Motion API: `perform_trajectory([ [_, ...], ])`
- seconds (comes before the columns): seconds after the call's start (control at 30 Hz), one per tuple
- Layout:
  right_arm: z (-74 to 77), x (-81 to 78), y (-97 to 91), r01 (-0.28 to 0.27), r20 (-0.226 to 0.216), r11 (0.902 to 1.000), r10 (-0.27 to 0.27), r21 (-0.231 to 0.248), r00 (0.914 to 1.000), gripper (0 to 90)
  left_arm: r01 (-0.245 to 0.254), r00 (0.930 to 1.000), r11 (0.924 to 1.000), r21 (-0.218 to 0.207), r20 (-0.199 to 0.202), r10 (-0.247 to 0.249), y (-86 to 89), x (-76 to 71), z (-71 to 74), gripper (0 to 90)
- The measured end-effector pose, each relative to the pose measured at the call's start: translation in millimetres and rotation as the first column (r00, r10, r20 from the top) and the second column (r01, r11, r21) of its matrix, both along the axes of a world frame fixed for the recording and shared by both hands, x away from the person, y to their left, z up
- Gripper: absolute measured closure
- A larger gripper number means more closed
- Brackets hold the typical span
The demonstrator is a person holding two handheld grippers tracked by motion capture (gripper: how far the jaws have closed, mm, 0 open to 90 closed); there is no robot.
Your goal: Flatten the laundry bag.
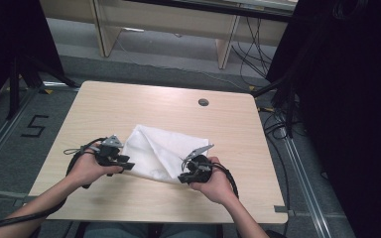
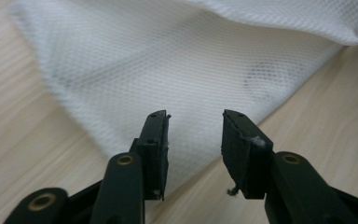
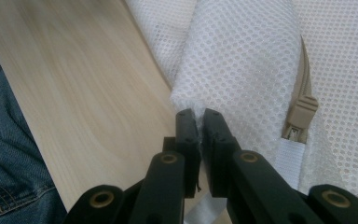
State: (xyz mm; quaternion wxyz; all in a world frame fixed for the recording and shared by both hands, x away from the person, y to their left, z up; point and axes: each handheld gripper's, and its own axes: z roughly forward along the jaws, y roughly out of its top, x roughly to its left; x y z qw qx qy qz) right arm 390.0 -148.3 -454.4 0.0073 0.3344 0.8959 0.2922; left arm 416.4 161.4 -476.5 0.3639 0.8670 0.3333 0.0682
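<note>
Holding mesh bag (image 1: 161, 151) flat on tabletop (image 1: 129, 101), right gripper (image 3: 198, 116) pinching its near fold. Left gripper (image 2: 193, 126) half open, empty, straddling bag corner; advancing squarely before clamping, avoiding zipper (image 3: 300, 114).

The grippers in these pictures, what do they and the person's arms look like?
Both tools, the left gripper and the right gripper, are black, each topped by a grey three-cornered plate, with brass-coloured pivot pins, flat black fingertips and a trailing black cable. The forearms are bare; blue jeans show.

Left gripper (image 2: 193, 140) jaws parted, low over the table, right gripper (image 3: 199, 122) jaws pinched together
</note>
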Motion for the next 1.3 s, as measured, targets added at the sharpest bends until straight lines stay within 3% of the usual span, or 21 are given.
perform_trajectory([
  [0.13,0.5,-0.9,-0.3,0.004,-0.002,1.0000,-0.004,0.004,1.0000,86.6,0.047,0.9987,0.9979,0.044,-0.020,-0.046,-19.5,0.9,-6.3,64.3],
  [0.17,0.5,-0.9,-0.3,0.004,-0.002,1.0000,-0.004,0.004,1.0000,86.6,0.087,0.9960,0.9919,0.093,-0.030,-0.084,-21.4,2.5,-6.5,64.3],
  [0.23,2.8,0.9,-1.5,0.001,0.016,0.9999,-0.001,0.011,0.9999,86.7,0.106,0.9935,0.9913,0.078,-0.049,-0.102,-30.0,2.4,-8.8,63.1],
  [0.33,5.2,1.2,-1.6,0.008,0.008,0.9998,-0.008,0.017,0.9999,86.6,0.127,0.9912,0.9893,0.071,-0.046,-0.124,-40.8,0.4,-7.9,63.6],
  [0.37,5.0,3.7,-2.6,-0.016,0.033,0.9997,0.015,0.017,0.9994,86.7,0.121,0.9918,0.9908,0.061,-0.048,-0.118,-44.2,-0.7,-8.4,63.7],
  [0.4,5.9,2.4,-1.9,0.006,0.015,0.9998,-0.006,0.020,0.9999,86.6,0.142,0.9893,0.9866,0.080,-0.043,-0.139,-46.5,-0.3,-7.8,64.2],
  [0.5,6.2,3.7,-1.6,0.004,0.027,0.9998,-0.005,0.022,0.9996,86.7,0.147,0.9887,0.9838,0.102,-0.043,-0.144,-52.7,-1.3,-9.4,64.8],
  [0.63,7.1,3.8,-0.5,0.005,0.020,0.9998,-0.005,0.019,0.9998,87.3,0.143,0.9896,0.9797,0.140,-0.036,-0.140,-58.1,-1.9,-15.7,65.8],
  [0.67,8.1,3.3,-0.1,0.013,0.007,0.9997,-0.013,0.019,0.9999,87.5,0.139,0.9900,0.9802,0.140,-0.042,-0.135,-59.2,-2.0,-17.6,65.7],
  [0.7,8.6,3.7,-0.1,0.009,0.006,0.9998,-0.009,0.020,0.9999,87.6,0.110,0.9936,0.9865,0.121,-0.039,-0.106,-62.2,-4.0,-20.5,65.5],
  [0.73,9.4,4.2,-0.1,0.006,0.012,0.9997,-0.006,0.024,0.9999,87.5,0.139,0.9902,0.9782,0.154,-0.032,-0.136,-61.5,-2.2,-19.2,65.4],
  [0.77,11.3,4.0,0.0,0.012,0.006,0.9996,-0.012,0.025,0.9999,87.5,0.111,0.9937,0.9844,0.136,-0.031,-0.108,-64.5,-3.3,-19.6,65.4],
  [0.8,12.9,5.0,-0.6,0.004,0.023,0.9994,-0.004,0.033,0.9997,87.5,0.129,0.9916,0.9783,0.162,-0.032,-0.125,-64.0,-1.6,-18.3,65.5],
  [0.87,16.3,5.2,-1.3,-0.003,0.032,0.9993,0.002,0.037,0.9995,87.6,0.098,0.9950,0.9841,0.148,-0.032,-0.094,-66.4,-0.9,-19.4,66.2],
  [0.97,22.9,2.4,-2.4,-0.003,0.035,0.9983,0.001,0.058,0.9994,87.6,0.105,0.9943,0.9809,0.164,-0.037,-0.100,-67.3,3.5,-18.5,67.4],
  [1.03,24.6,1.3,-2.0,-0.001,0.029,0.9981,-0.001,0.062,0.9996,87.5,0.077,0.9969,0.9859,0.148,-0.026,-0.074,-69.5,4.2,-19.7,67.5],
  [1.07,26.8,1.6,-3.0,-0.009,0.045,0.9978,0.006,0.066,0.9989,87.6,0.089,0.9960,0.9812,0.171,-0.019,-0.087,-69.6,5.7,-19.0,67.5],
  [1.2,37.5,-1.1,-3.9,-0.009,0.062,0.9962,0.004,0.087,0.9981,87.6,0.077,0.9970,0.9797,0.185,-0.001,-0.078,-73.2,9.0,-19.1,67.7],
  [1.3,40.5,-3.2,-3.3,-0.017,0.075,0.9941,0.009,0.107,0.9972,87.6,0.048,0.9988,0.9859,0.160,0.002,-0.049,-75.1,11.1,-20.9,67.9],
])
